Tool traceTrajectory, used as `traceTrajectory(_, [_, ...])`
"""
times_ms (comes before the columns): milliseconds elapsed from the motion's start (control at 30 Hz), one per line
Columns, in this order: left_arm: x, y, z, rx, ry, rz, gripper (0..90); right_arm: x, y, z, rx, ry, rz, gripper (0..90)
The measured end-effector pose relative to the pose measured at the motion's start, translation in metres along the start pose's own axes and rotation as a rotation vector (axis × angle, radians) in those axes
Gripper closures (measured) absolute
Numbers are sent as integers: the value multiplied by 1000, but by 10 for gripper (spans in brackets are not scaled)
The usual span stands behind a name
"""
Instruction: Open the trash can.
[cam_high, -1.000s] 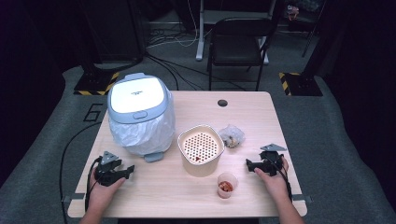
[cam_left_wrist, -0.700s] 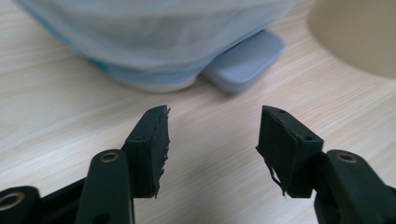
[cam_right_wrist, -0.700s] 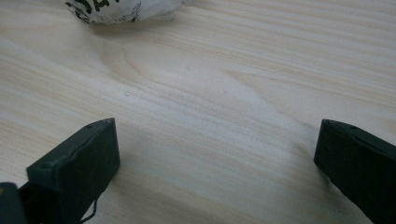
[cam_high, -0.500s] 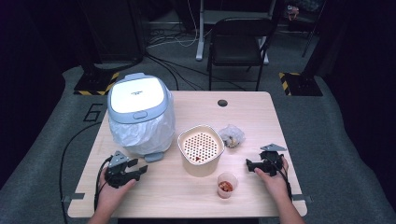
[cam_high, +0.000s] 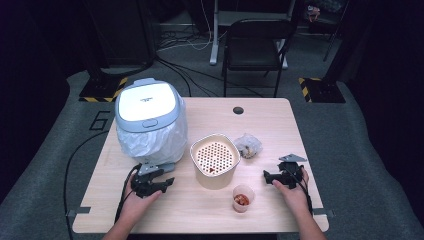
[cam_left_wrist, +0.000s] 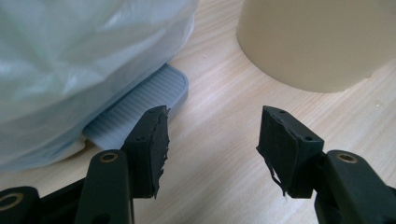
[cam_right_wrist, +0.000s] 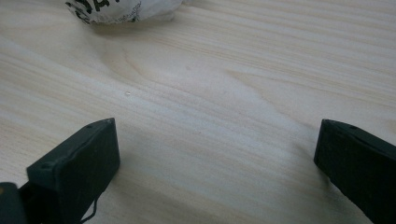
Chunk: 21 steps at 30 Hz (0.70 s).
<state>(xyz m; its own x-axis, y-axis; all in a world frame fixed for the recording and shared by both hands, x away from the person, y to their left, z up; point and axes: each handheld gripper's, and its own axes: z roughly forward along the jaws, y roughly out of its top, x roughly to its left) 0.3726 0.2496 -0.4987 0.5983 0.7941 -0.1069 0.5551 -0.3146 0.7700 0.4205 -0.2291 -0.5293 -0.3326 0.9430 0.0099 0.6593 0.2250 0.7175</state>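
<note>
A grey-blue pedal bin (cam_high: 150, 117) with a white lid and a white plastic liner (cam_left_wrist: 70, 56) stands at the table's left. Its ribbed foot pedal (cam_left_wrist: 140, 105) sticks out at the base. My left gripper (cam_high: 167, 183) lies just in front of that pedal, pointing right toward a cream pot (cam_high: 215, 160) with a perforated insert. Its jaws (cam_left_wrist: 212, 140) have just been opening, they stand apart and nothing is between them. My right gripper (cam_high: 266, 177) rests on the table at the right, open wide (cam_right_wrist: 217, 154) over bare wood.
A small clear cup (cam_high: 242, 199) with red contents stands in front of the pot. A crumpled printed wrapper (cam_high: 248, 146) lies right of the pot, also ahead of the right jaws (cam_right_wrist: 126, 9). A round cable hole (cam_high: 238, 110) is near the far edge.
My left gripper has slid right along the table front, from the left corner to just before the bin's pedal. The right gripper has stayed put.
</note>
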Motion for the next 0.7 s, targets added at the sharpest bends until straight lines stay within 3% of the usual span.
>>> traceTrajectory(67, [-1, 3, 1, 0, 2, 7, 428, 0, 0, 0, 0, 0, -1, 0])
traceTrajectory(200, [-3, 10, 6, -3, 7, -15, 437, 0, 0, 0, 0, 0, 0, 0])
traceTrajectory(300, [-4, 11, 10, 3, 30, -3, 441, 0, 0, 0, 0, 0, -1, 0])
traceTrajectory(367, [-6, 14, 14, 27, 57, 35, 462, 0, 0, 0, 0, 0, 0, 0])
traceTrajectory(533, [-7, 17, 16, 48, 86, 73, 476, 0, 0, 0, 0, 0, 0, 0])
traceTrajectory(700, [-3, 16, 17, 52, 114, 79, 473, 0, 0, 0, 0, 1, 0, 0])
